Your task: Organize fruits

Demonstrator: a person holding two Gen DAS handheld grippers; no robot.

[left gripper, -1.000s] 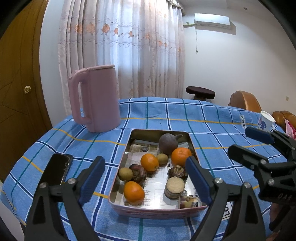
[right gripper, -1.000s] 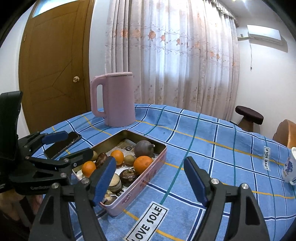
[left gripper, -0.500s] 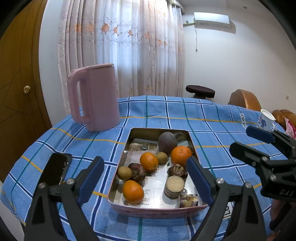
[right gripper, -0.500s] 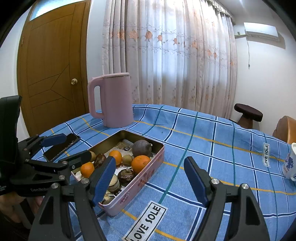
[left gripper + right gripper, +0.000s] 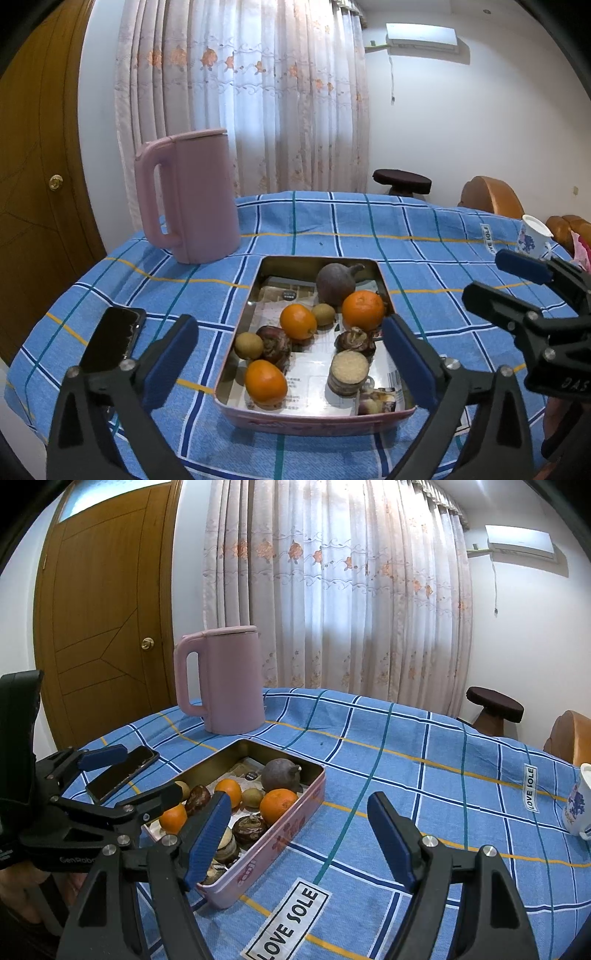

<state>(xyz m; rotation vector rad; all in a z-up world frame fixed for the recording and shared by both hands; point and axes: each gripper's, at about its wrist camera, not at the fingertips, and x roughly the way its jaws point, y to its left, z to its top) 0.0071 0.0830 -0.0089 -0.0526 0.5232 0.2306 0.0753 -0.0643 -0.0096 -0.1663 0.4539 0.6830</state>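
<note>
A pink tin tray [image 5: 314,419] [image 5: 295,823] sits on the blue checked tablecloth. It holds three oranges [image 5: 362,309], small green-brown fruits [image 5: 249,345], a dark purple fruit [image 5: 335,282] [image 5: 279,775], dark brown fruits and a round biscuit stack [image 5: 349,373]. My left gripper [image 5: 291,363] is open and empty, above the tray's near end. My right gripper [image 5: 299,838] is open and empty, just right of the tray; it also shows in the left wrist view [image 5: 524,284].
A tall pink jug [image 5: 188,197] [image 5: 225,681] stands behind the tray to the left. A black phone [image 5: 112,338] [image 5: 123,771] lies left of the tray. A white patterned cup [image 5: 533,236] [image 5: 578,801] stands at the right table edge. A stool and wooden chairs stand beyond.
Both grippers have drifted slightly, shifting the views a little; both stay open and empty. Nothing on the table has moved.
</note>
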